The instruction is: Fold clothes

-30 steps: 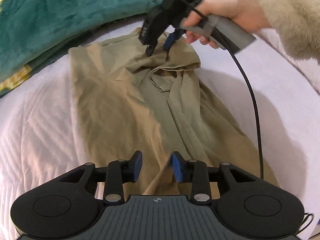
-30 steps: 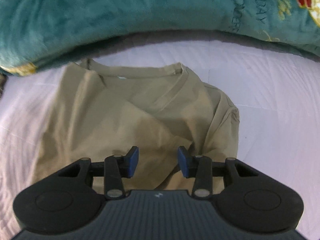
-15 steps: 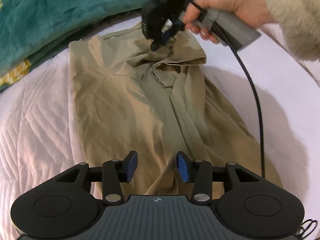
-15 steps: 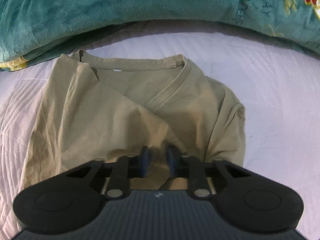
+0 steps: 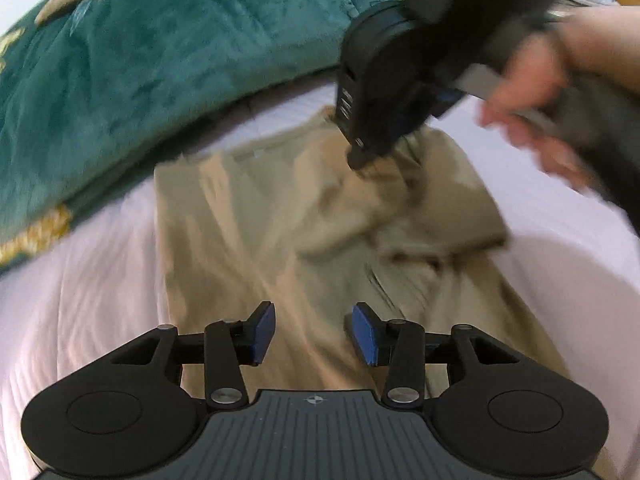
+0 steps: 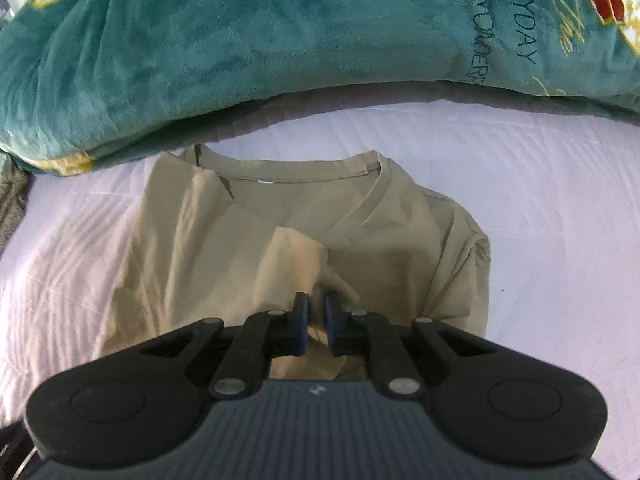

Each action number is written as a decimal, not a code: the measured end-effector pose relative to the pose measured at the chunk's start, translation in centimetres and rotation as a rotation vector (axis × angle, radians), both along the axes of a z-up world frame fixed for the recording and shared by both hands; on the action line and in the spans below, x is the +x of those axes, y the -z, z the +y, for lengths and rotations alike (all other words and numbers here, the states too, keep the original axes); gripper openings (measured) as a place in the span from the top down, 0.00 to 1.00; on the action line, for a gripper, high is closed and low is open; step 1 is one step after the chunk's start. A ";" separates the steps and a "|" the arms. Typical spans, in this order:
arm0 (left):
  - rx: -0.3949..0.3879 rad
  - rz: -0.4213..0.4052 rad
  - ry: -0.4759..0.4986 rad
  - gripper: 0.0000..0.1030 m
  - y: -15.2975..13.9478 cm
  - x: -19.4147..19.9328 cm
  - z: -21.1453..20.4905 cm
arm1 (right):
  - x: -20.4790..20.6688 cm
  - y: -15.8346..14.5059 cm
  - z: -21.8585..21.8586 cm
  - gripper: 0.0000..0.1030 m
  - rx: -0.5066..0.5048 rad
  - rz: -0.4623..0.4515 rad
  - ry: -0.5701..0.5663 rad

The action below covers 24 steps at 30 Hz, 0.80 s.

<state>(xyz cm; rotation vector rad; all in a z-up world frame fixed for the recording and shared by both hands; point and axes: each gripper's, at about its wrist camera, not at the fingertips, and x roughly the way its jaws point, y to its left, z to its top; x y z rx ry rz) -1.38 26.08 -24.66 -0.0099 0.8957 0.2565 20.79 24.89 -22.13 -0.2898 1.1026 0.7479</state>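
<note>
An olive-tan T-shirt [image 5: 248,240] lies on the bed with its collar toward the far side and its sides folded inward. My right gripper [image 6: 316,324] points steeply down at the shirt [image 6: 400,264] below the collar. Its jaws are closing, and a raised fold of the fabric is pinched between the pads. The left wrist view is blurred; it shows the right gripper [image 5: 360,156] with its tip in the cloth and a hand [image 5: 528,92] on its handle. My left gripper [image 5: 314,332] hovers open over the shirt's middle with nothing between its fingers.
A thick teal blanket [image 6: 280,28] with gold patterns is piled along the far side, just past the collar; it also shows as the blanket [image 5: 160,60] in the left wrist view. A pale pink quilted sheet [image 6: 540,160] surrounds the shirt.
The right gripper's jaws closed on a fold of the shirt and lifted it slightly, bunching the cloth. The left gripper widened a little and moved forward toward the collar.
</note>
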 end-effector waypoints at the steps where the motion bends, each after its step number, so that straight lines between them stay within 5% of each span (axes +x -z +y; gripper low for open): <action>1: 0.013 -0.005 0.014 0.56 0.3 1.0 0.2 | 0.0 -0.2 0.0 0.91 0.007 0.002 -0.003; 6: 0.042 0.045 0.085 0.55 2.5 4.8 0.6 | 0.4 -1.0 -0.3 0.91 0.064 0.035 0.011; 11: -0.024 0.019 0.079 0.60 2.6 5.4 1.8 | 0.6 -1.9 0.2 0.91 0.121 0.059 0.007; 13: -0.073 -0.012 0.044 0.79 2.3 4.8 2.6 | 0.3 -2.2 0.7 0.91 0.132 0.059 -0.003; 15: -0.126 -0.043 -0.012 0.86 1.9 4.0 3.7 | 0.0 -2.6 1.3 0.91 0.143 0.057 -0.010; 24: -0.157 -0.164 -0.200 0.89 -0.3 -0.7 8.4 | -2.5 -5.6 5.2 0.91 0.253 0.049 -0.081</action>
